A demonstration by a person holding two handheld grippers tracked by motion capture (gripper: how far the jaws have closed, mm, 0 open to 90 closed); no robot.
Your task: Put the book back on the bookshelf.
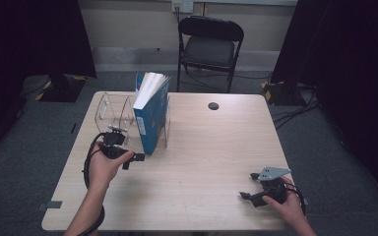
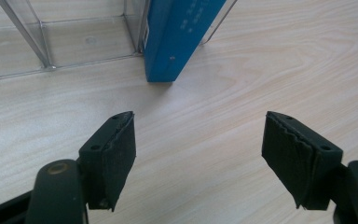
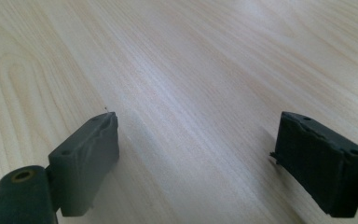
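Note:
A thick blue book (image 1: 150, 120) stands upright, leaning slightly, in a clear acrylic rack (image 1: 109, 110) at the back left of the table. In the left gripper view the book's lower spine (image 2: 170, 42) rests on the tabletop just ahead of the jaws, with the rack's clear dividers (image 2: 46, 46) to its left. My left gripper (image 1: 134, 161) (image 2: 199, 119) is open and empty, low over the table just in front of the book. My right gripper (image 1: 247, 186) (image 3: 198, 121) rests open near the front right edge with only bare wood between its fingers.
The light wooden table (image 1: 206, 147) carries a small black round cap (image 1: 213, 105) at the back centre. A black folding chair (image 1: 209, 44) stands behind the table. Cables trail on the grey floor at the right.

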